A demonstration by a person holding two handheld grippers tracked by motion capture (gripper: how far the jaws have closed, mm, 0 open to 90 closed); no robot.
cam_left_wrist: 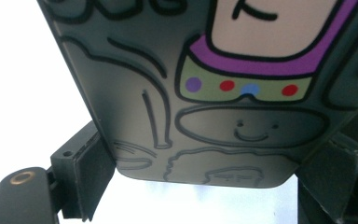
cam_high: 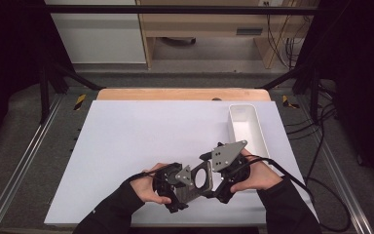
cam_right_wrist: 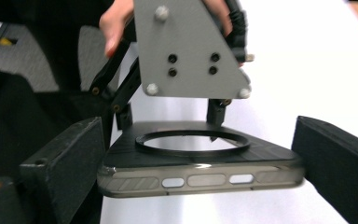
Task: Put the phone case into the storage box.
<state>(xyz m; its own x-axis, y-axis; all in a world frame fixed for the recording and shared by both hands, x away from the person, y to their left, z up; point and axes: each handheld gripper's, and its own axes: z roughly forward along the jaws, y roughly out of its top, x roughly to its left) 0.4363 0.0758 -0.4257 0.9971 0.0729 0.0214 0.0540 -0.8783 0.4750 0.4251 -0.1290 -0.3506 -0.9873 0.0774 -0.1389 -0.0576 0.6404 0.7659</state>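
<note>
A dark, see-through phone case (cam_high: pixel 200 179) is held just above the white table sheet (cam_high: pixel 141 141) near the front edge, between both grippers. My left gripper (cam_high: pixel 179 184) comes at it from the left and my right gripper (cam_high: pixel 222 176) from the right. In the left gripper view the case's printed cartoon face (cam_left_wrist: pixel 242 107) lies across the frame, and my left gripper (cam_left_wrist: pixel 205 184) is shut on its rounded end. In the right gripper view the case (cam_right_wrist: pixel 200 175) lies flat with its ring and side slots showing. There my right gripper (cam_right_wrist: pixel 200 158) is shut on its near end.
A long white tray (cam_high: pixel 262 131) stands at the table's right, just beyond my right hand. The other gripper's grey three-cornered plate (cam_right_wrist: pixel 191 51) hangs over the case's far end. Metal rails run along both sides of the table, and cables trail off to the right.
</note>
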